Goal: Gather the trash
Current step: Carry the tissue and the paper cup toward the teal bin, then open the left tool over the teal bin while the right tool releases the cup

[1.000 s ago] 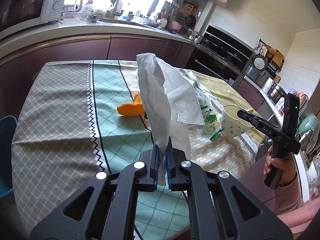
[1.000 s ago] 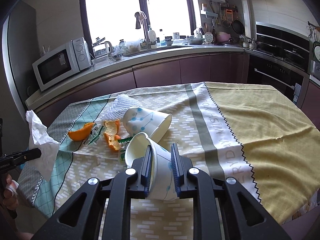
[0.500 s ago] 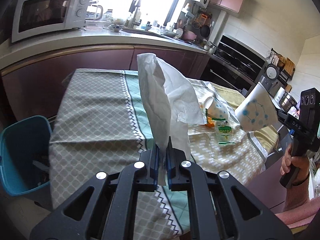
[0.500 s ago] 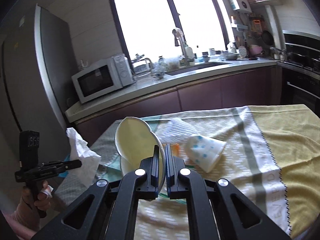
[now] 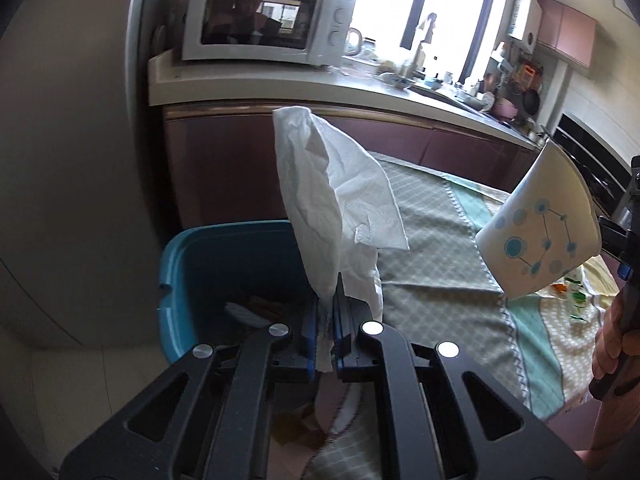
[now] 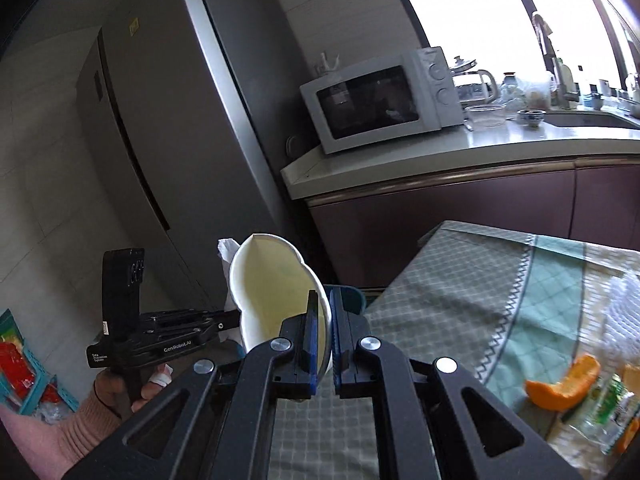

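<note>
Crumpled tissue (image 5: 332,208) is sticking up from the left gripper (image 5: 325,332), clenched between its pads; the right gripper (image 6: 324,340) is pinching the paper cup's (image 6: 276,292) rim.

I read "GenRobot.AI" in white on the black body of the left gripper (image 6: 224,322), smaller white print beside it too small to read, yellow fridge (image 6: 160,80) sticker illegible

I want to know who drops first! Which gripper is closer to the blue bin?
Left. The left gripper with the tissue hangs above the blue bin; the right gripper holds the paper cup over the table.
</note>
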Demonstrator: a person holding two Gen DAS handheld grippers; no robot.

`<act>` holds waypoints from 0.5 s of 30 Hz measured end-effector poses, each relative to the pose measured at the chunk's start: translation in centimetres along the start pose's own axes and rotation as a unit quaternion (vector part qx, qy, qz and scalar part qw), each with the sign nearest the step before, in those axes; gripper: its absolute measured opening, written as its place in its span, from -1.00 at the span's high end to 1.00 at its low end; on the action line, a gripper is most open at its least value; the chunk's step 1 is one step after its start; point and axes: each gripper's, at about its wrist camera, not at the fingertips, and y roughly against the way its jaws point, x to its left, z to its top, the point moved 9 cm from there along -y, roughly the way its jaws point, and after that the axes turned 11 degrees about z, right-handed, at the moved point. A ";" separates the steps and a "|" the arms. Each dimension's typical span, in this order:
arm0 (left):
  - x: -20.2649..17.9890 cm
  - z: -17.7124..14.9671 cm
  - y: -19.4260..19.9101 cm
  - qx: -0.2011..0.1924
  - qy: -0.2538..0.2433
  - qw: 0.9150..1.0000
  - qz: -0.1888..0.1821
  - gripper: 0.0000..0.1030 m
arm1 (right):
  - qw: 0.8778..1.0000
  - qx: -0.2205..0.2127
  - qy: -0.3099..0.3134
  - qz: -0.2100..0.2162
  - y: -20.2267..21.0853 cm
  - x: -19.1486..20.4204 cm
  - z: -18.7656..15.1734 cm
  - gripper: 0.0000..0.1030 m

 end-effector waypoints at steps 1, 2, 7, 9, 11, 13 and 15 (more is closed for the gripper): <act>0.9 -0.1 -0.6 0.003 0.002 1.000 0.007 0.87 | 1.000 0.008 0.002 0.004 -1.4 0.3 0.0 0.91; 1.9 -0.1 -1.3 0.006 0.004 1.000 0.013 0.87 | 1.000 0.017 0.003 0.008 -2.9 0.5 0.0 0.91; 5.2 -1.0 -5.1 0.041 0.015 0.998 0.038 0.86 | 0.998 0.063 -0.004 0.005 -9.2 0.3 -1.0 0.91; 6.1 -1.7 -6.7 0.063 0.017 0.997 0.046 0.86 | 0.996 0.085 -0.016 0.004 -11.3 -0.2 -1.7 0.91; 6.9 -2.4 -8.2 0.081 0.018 0.995 0.052 0.86 | 0.994 0.106 -0.028 0.002 -13.2 -0.8 -2.6 0.91; 7.4 -2.9 -9.3 0.094 0.016 0.994 0.058 0.84 | 0.992 0.123 -0.038 -0.002 -14.8 -1.2 -3.3 0.91; 7.8 -3.4 -10.2 0.105 0.016 0.992 0.061 0.80 | 0.990 0.137 -0.042 -0.007 -16.1 -1.5 -3.9 0.86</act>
